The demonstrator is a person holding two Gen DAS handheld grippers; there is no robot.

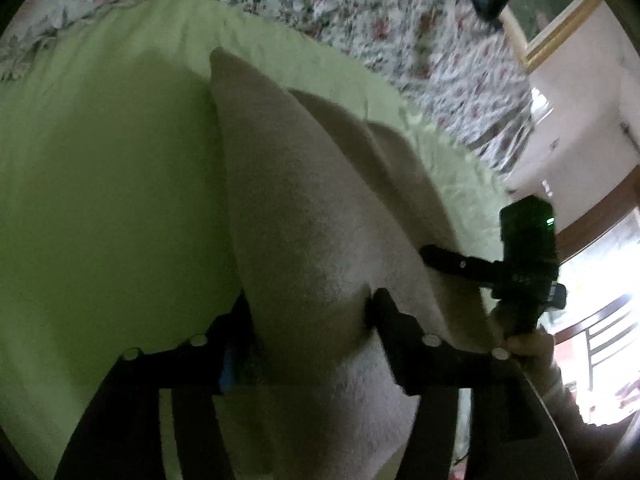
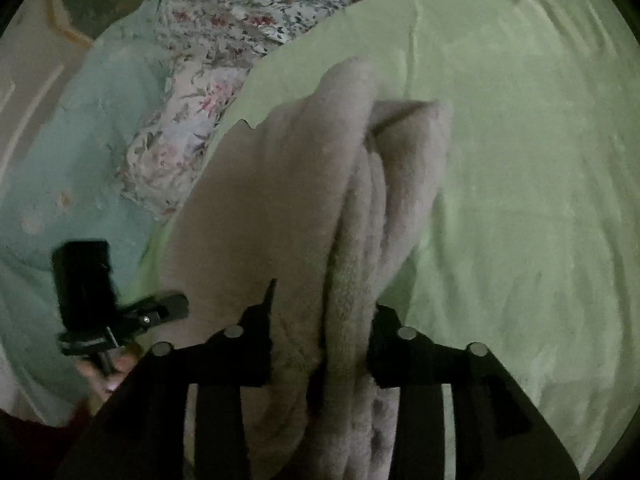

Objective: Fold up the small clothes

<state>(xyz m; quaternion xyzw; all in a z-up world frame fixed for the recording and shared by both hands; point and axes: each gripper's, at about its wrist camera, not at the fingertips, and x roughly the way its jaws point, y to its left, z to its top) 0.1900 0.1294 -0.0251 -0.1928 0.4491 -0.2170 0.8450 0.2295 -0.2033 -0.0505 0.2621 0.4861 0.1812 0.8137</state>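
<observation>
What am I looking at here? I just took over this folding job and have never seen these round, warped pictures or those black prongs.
No robot arm is here: a person carries a hand-held gripper in each hand, and each has a wide-angle camera looking out along its two black fingers. The left wrist picture shows the left hand-held gripper; the right wrist picture shows the right hand-held gripper. Each also glimpses the other tool off to one side. A pale green sheet covers a bed, with floral bedding behind. Both grippers have the same beige fleecy garment bunched between their fingers, apparently lifted off the sheet. The pictures are blurred, so how firmly the pads press is unclear.
</observation>
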